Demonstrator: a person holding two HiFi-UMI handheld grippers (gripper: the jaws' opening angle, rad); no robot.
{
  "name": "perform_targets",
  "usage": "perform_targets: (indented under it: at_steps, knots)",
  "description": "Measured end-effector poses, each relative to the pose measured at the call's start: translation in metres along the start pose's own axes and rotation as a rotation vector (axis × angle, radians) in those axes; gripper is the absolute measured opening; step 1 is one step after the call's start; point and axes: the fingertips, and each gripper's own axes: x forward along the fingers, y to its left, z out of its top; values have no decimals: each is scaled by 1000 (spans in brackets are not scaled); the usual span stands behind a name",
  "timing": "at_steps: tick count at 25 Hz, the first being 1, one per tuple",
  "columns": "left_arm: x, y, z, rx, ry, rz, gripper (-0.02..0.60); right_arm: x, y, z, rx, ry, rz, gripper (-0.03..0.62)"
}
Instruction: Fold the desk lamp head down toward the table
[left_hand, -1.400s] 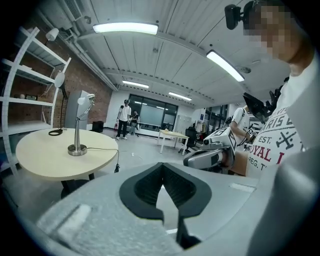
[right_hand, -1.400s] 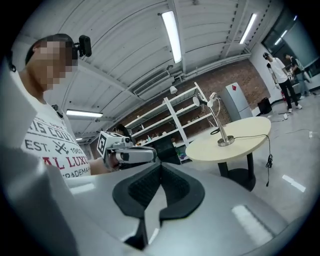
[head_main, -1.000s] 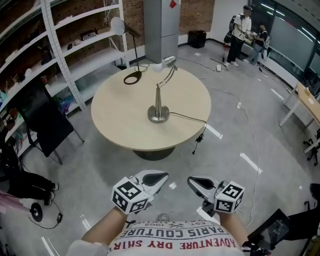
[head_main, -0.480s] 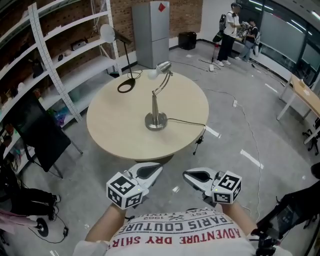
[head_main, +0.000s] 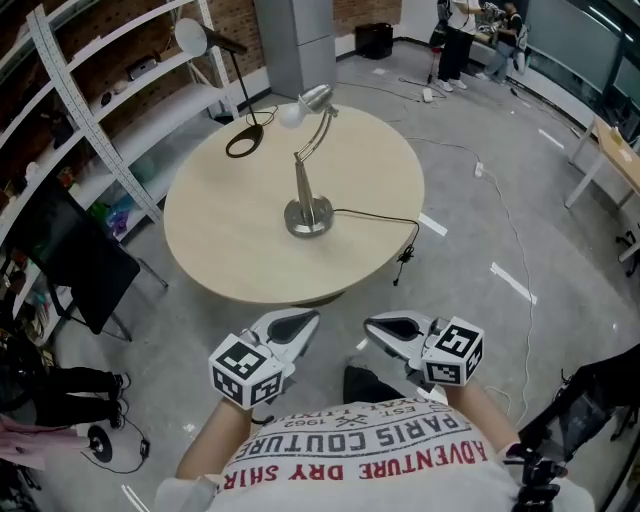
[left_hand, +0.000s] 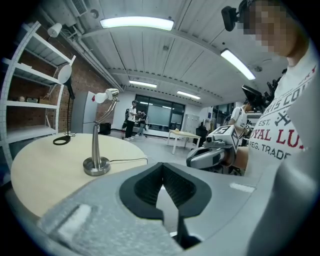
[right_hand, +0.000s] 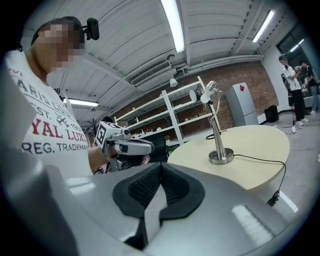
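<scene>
The desk lamp (head_main: 308, 214) is being borne near the middle of the tabletop (head_main: 220, 235). A second lamp (head_main: 243, 146) is being kept behind it, leftward, at the tabletop's edge. The left hand-held gripper (head_main: 305, 322) and right hand-held gripper (head_main: 378, 326) are being held side by side before the desk lamp, off the tabletop.

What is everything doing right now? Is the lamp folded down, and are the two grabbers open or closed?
Desk lamp: standing upright on the round table, head up, not folded yet.
Lamp cord: lying across the table, hanging over the edge.
Black lamp: upright at the table's far edge.
Left gripper: shut, empty, short of the table.
Right gripper: shut, empty, short of the table.
</scene>
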Motion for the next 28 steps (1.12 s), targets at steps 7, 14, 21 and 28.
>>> perform_targets:
  at_steps: [7, 14, 21, 28]
  knots:
    - [49, 42, -10, -67, 74, 27, 2, 23, -67, -1, 48, 35, 25, 5]
    - [93, 91, 22, -115, 52, 57, 2, 49, -141, 22, -28, 108, 29, 5]
    - [117, 130, 39, -117, 38, 119, 2, 85, -197, 49, -56, 91, 91, 5]
    - [110, 159, 43, -147, 5, 175, 2, 129, -219, 67, -174, 106, 139, 31]
